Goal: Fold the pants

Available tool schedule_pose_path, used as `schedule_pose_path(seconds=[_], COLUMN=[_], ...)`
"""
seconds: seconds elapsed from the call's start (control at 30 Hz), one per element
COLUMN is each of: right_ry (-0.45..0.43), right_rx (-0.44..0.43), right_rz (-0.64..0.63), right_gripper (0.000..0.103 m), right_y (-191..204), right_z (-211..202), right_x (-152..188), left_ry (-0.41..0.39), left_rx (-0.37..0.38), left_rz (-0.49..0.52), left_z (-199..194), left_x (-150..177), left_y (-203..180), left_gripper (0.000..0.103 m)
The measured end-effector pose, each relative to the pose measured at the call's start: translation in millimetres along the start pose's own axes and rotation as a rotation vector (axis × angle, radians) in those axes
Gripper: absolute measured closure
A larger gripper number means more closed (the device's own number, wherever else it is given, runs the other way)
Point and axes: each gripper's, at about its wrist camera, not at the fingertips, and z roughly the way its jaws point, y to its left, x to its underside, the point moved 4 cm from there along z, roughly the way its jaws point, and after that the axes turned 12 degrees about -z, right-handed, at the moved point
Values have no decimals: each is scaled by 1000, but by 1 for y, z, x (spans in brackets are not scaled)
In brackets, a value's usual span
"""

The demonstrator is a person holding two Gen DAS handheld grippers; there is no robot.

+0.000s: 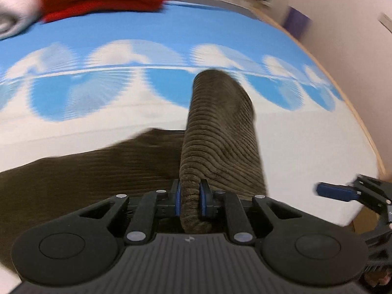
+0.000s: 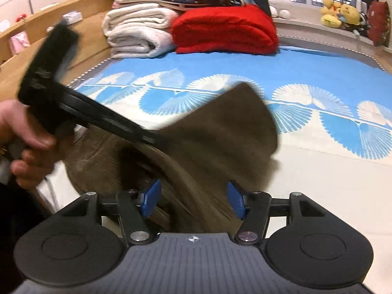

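Brown corduroy pants lie partly on the bed. My left gripper is shut on a bunched fold of them, and the held leg rises ahead of the fingers. The rest of the cloth spreads to the left. In the right wrist view the pants hang blurred in front, held up by the left gripper in a hand. My right gripper is open, its blue pads on either side of the hanging cloth without pinching it. The right gripper also shows at the left view's right edge.
The bed has a blue and white fan-patterned sheet. A folded red blanket and white blankets are stacked at the far end. A wooden bed frame runs along the left. Plush toys sit on the sill.
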Motion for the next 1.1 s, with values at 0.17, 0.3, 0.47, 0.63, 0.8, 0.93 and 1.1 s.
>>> schedule_pose_path(seconds=[0.17, 0.3, 0.47, 0.63, 0.8, 0.93, 1.1], right_ry=[8, 45, 85, 125, 193, 263, 272], right_rx=[17, 15, -39, -96, -137, -112, -147], right_rz=[32, 83, 167, 216, 305, 389, 419], right_gripper=[41, 40, 39, 34, 29, 29, 27], right_y=[8, 16, 30, 48, 58, 52, 52], right_z=[15, 44, 80, 113, 153, 181, 197], right_x=[-7, -16, -25, -31, -29, -16, -20], left_ry=[-69, -136, -138, -174, -151, -191, -209], left_rx=[-107, -195, -251, -224, -159, -93, -78], left_rz=[-103, -201, -327, -336, -381, -428, -439], left_z=[-42, -75, -99, -116, -118, -110, -83], left_x=[-4, -3, 9, 14, 24, 24, 12], left_y=[84, 157, 238, 264, 276, 284, 282], left_gripper=[88, 89, 89, 97, 101, 67, 41])
